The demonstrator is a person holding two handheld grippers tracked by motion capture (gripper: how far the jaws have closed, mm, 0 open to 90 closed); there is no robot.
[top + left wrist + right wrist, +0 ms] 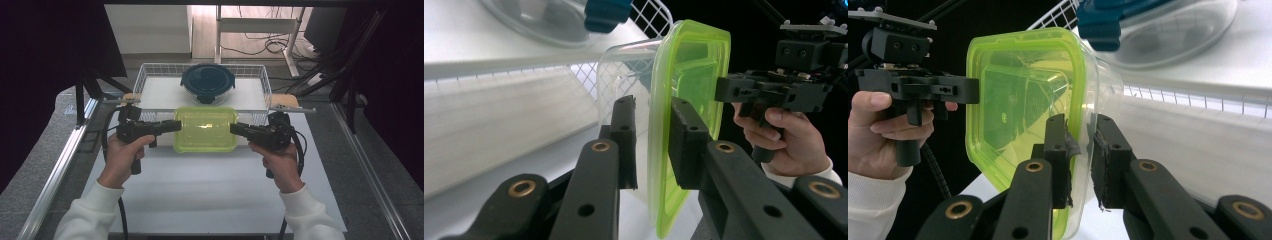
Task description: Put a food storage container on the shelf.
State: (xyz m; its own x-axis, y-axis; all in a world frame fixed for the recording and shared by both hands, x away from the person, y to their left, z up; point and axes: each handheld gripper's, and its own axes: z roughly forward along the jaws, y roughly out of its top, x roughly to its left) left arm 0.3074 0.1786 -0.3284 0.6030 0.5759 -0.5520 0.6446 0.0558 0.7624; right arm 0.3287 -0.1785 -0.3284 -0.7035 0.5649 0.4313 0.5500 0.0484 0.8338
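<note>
We hold the clear rectangular plastic container with the lime-green lid between both tongs, left tongs clamped on its left rim, right tongs on its right, long axis running left to right. It sits just near of the white wire basket on the desk. The gripper views show each pair pinching lid and wall together.

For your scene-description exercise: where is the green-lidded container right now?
In the high view, the green-lidded container sits mid-table, clamped between the left gripper and right gripper, just before the wire basket.
</note>
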